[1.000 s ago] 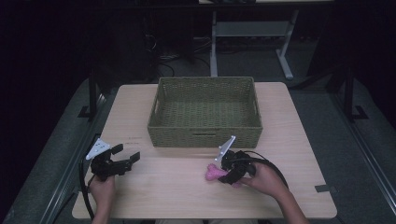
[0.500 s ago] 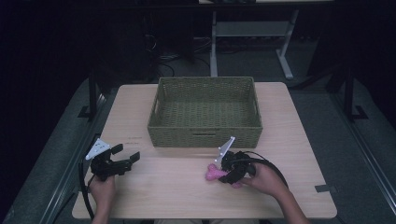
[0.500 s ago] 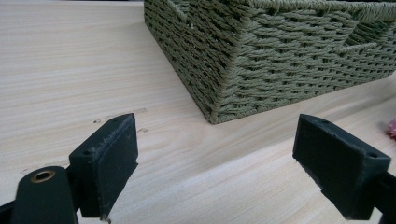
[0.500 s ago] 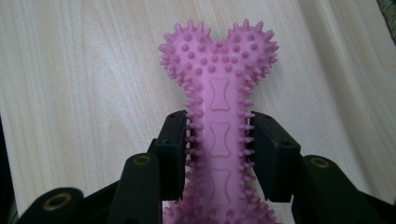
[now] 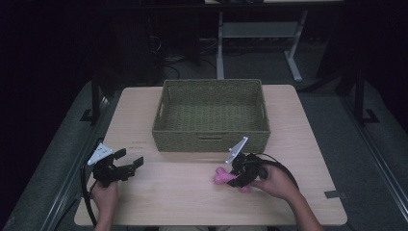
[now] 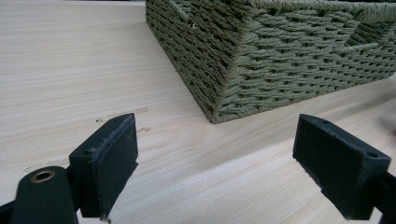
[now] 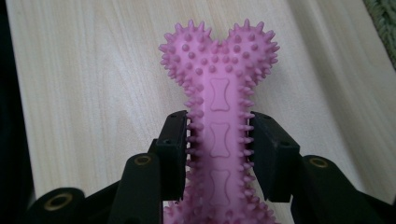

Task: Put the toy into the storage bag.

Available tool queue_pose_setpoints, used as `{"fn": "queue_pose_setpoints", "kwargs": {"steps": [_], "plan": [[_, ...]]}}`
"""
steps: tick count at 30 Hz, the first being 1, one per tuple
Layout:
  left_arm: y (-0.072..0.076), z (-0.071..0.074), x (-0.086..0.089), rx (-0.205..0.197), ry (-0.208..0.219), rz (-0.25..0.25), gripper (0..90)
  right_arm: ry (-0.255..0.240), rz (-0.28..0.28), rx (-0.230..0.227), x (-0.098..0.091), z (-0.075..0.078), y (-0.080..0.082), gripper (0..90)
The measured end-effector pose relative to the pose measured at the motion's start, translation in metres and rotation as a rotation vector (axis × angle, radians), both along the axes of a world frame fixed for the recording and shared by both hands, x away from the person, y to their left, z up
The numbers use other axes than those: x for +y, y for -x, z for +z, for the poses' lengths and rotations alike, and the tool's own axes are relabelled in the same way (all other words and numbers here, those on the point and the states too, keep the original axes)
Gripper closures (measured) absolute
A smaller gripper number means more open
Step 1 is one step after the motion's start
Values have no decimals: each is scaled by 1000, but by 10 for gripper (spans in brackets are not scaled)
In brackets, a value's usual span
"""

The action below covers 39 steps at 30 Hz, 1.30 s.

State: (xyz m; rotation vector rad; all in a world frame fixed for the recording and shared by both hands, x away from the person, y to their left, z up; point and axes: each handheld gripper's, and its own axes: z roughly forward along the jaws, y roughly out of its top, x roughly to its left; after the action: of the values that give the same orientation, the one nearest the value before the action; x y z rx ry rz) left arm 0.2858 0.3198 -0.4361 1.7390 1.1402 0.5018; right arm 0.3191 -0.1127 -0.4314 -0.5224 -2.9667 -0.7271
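Right gripper [image 7: 218, 154] clamped on spiky pink rubber bone toy [image 7: 218, 93], near table's [image 5: 159, 197] front edge; left gripper [image 6: 217, 163] wide open, holding nothing, facing woven green basket [image 6: 280, 60].

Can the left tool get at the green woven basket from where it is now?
Probably yes. The left tool is open and holds nothing, and only bare table lies between it and the green woven basket.

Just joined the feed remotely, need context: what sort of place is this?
Probably a lab or workshop: a bare wooden table holding only a woven basket and a pink spiky toy bone, with desk frames and cables behind.
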Motion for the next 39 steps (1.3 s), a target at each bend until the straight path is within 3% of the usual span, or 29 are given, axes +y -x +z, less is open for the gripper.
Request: {"fn": "queue_pose_setpoints", "kwargs": {"steps": [9, 11, 17, 39], "plan": [[0, 0, 0, 3, -1, 3, 136, -6, 8, -6, -6, 12, -4, 581], [0, -1, 1, 5, 4, 1, 136, -38, 15, -5, -10, 20, -7, 581], [0, -1, 1, 6, 3, 1, 136, -62, 26, 11, -13, 29, -14, 582], [-1, -1, 1, 5, 4, 2, 136, -88, 46, -1, -18, 58, -26, 583]]}}
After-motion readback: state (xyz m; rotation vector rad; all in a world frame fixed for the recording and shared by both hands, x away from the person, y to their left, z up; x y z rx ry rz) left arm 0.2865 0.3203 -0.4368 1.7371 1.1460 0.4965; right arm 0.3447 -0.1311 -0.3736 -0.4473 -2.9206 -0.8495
